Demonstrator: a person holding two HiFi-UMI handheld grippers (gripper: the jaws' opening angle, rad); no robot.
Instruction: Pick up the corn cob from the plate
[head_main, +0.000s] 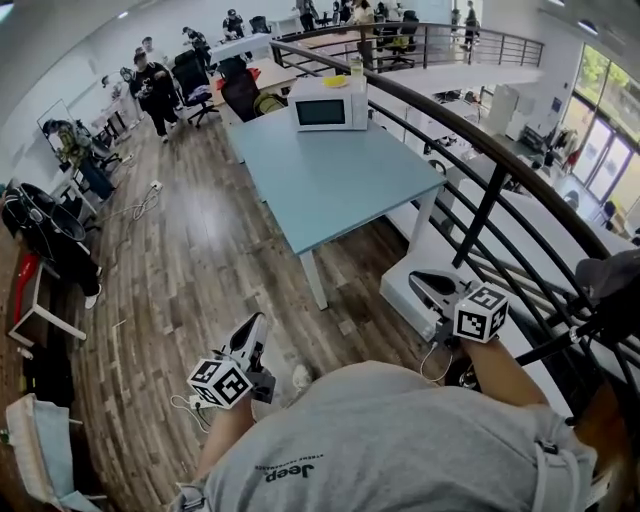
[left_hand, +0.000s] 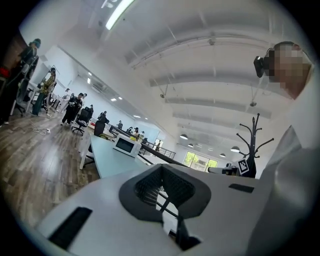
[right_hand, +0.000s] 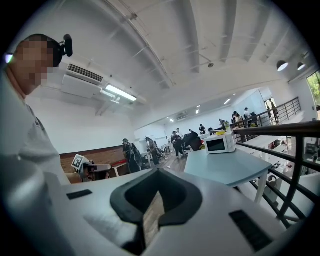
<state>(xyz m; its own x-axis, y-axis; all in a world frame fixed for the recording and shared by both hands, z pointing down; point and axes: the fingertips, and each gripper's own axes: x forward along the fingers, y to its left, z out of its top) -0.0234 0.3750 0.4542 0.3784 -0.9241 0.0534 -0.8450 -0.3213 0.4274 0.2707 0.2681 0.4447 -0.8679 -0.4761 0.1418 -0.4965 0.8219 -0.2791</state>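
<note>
A person is holding the left gripper (head_main: 256, 324) and right gripper (head_main: 421, 281) closed and empty, well back from the table (head_main: 330, 185), likely awaiting approach. Neither corn cob nor plate is showing.

A small yellow thing (head_main: 335, 81) lies on top of the white microwave (head_main: 326, 110). It is too small to tell if it is corn or plate.
</note>
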